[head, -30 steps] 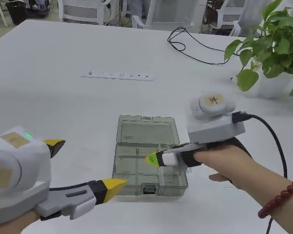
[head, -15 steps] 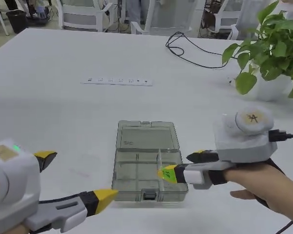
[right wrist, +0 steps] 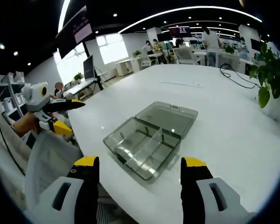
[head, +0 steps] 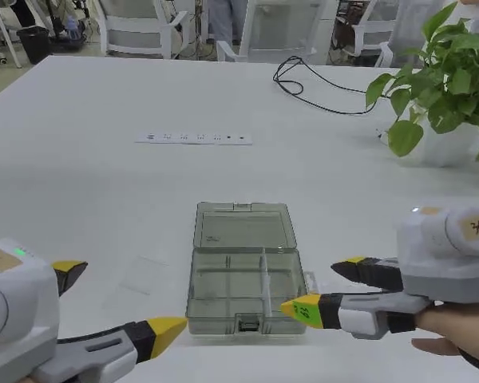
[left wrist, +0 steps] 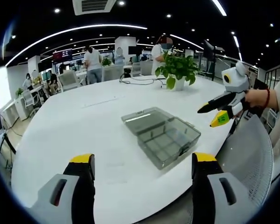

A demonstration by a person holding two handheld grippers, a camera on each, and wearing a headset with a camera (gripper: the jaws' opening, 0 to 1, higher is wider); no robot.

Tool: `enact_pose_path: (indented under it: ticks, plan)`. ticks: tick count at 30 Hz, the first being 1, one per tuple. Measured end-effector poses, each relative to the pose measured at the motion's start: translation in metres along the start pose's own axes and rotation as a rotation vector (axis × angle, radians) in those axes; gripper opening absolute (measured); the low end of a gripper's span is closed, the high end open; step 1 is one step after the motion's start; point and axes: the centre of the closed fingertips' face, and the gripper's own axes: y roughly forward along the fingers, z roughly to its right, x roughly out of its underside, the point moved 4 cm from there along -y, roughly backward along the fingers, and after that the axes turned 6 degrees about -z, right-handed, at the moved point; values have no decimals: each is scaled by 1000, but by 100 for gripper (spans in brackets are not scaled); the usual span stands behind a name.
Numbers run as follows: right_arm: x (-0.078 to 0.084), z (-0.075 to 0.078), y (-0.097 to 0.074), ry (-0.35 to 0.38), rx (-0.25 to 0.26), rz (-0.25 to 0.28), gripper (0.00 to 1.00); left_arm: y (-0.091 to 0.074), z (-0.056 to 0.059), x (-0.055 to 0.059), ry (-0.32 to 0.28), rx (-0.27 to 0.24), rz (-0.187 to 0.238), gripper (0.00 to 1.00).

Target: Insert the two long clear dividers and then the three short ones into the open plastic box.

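Both grippers empty, jaws wide, either side of the open plastic box point(head: 223, 279) at the counter point(head: 104, 183) front edge.
The box lies mid-counter with its lid flat behind the base; one long divider point(head: 265, 286) stands upright in the base, right of centre. The left gripper point(head: 116, 299) hovers low, left of the box, not touching it. The right gripper point(head: 323, 287) sits just right of the box, its lower tip near the front corner. A faint clear sheet point(head: 140, 275) lies flat on the counter left of the box. A power strip point(head: 195, 138) is further back and a potted plant point(head: 443, 80) far right.
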Motion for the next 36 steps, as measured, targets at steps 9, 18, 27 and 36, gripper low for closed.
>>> enact_pose_path:
  ticks: [9,18,27,36]
  plan:
    - [1,2,-7,-15,0,39,74,6,-13,1,-7,-41,-74,78]
    - [6,-2,-6,-59,-6,20,74,28,-28,10,-56,-49,-173,66]
    - [5,-5,-7,-87,-8,28,74,46,-44,22,-48,-93,-262,58]
    - [3,-7,-8,-103,-18,53,75,59,-54,39,-82,-94,-332,51]
